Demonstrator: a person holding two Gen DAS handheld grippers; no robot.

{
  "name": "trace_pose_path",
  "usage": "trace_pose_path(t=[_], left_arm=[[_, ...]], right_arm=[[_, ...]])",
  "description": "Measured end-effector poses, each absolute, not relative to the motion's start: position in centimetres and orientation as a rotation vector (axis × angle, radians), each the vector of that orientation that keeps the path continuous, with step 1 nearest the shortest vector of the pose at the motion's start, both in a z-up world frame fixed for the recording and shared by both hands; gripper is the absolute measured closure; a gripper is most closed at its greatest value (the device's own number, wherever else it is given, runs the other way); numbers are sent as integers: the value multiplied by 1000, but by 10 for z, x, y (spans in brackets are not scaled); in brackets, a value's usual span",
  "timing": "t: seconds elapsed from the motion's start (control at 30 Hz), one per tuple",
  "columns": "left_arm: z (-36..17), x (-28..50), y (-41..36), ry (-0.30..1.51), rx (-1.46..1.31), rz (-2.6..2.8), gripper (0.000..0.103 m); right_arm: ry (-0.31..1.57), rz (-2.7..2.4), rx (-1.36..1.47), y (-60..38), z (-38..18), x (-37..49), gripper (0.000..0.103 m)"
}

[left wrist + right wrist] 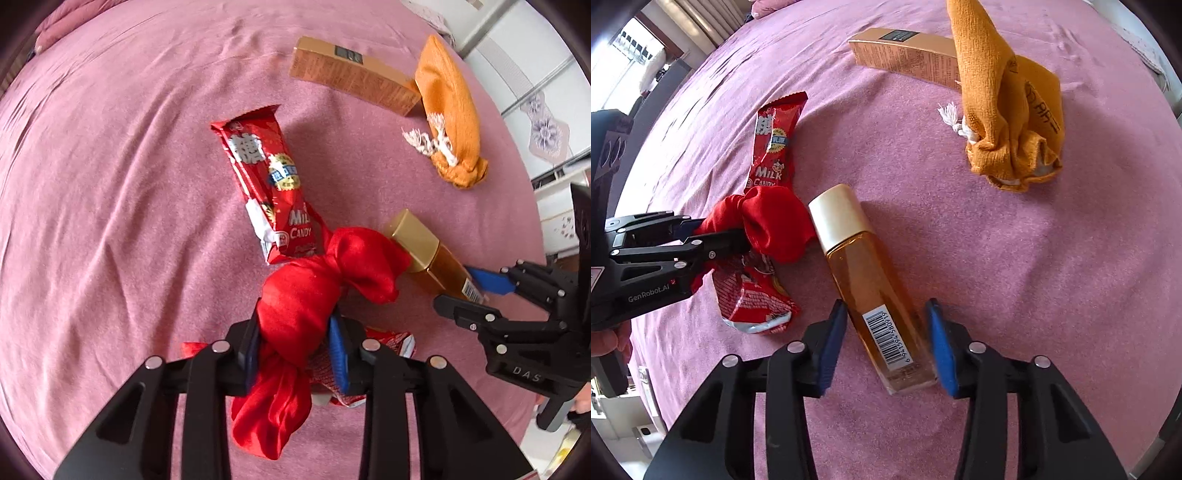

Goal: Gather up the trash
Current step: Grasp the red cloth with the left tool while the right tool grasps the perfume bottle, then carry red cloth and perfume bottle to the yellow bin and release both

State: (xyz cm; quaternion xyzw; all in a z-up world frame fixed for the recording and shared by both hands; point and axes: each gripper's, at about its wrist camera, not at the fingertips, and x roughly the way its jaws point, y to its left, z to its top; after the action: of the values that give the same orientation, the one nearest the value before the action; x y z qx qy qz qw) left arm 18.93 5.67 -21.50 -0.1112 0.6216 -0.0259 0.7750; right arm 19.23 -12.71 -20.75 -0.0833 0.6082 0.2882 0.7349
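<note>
Everything lies on a bed under a pink bedspread [110, 184]. Counting it up: two red candy wrappers, one red cloth, one amber bottle, one tan carton, one orange pouch.

The left gripper [295, 347] has its fingers drawn in narrow and pressed on the knotted red cloth [310, 295], which bulges out above and below the blue pads. One candy wrapper [266, 192] lies flat just beyond the cloth, its lower end touching the knot. The second, crumpled wrapper [753, 299] sits under the cloth, beside the left gripper's fingers.

The right gripper [886, 343] has its fingers part-way in, one on each side of the bottle's [871, 288] lower end by the barcode. The right pad looks to be against the bottle's base; on the left a small gap shows, so I cannot tell whether it is truly gripped. The bottle lies on its side, cream cap just beside the red cloth.

The tan carton [905, 55] lies farther off, with the orange pouch [1008, 110] leaning over one end of it.

Left of the wrappers the bedspread runs bare and wrinkled to a distant pillow. To the right the bed's edge is near, with white furniture [517, 74] beyond.
</note>
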Motion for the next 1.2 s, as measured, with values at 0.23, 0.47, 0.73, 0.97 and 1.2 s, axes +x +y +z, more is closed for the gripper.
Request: trace_pose_path(t=[0.23, 0.47, 0.73, 0.97, 1.2], left_arm=[[-189, 162, 51, 1272, -332, 0, 72], [-163, 124, 22, 1235, -428, 3, 72], [-148, 86, -34, 1246, -513, -26, 72], [-131, 59, -105, 1244, -486, -106, 72], [-118, 44, -189, 1275, -397, -217, 72]], right_arm=[[1340, 624, -82, -152, -188, 173, 69], [1342, 601, 16, -193, -164, 139, 72], [1335, 537, 98, -242, -140, 92, 72], [1305, 441, 171, -310, -121, 55, 72], [1275, 334, 266, -390, -112, 20, 72]])
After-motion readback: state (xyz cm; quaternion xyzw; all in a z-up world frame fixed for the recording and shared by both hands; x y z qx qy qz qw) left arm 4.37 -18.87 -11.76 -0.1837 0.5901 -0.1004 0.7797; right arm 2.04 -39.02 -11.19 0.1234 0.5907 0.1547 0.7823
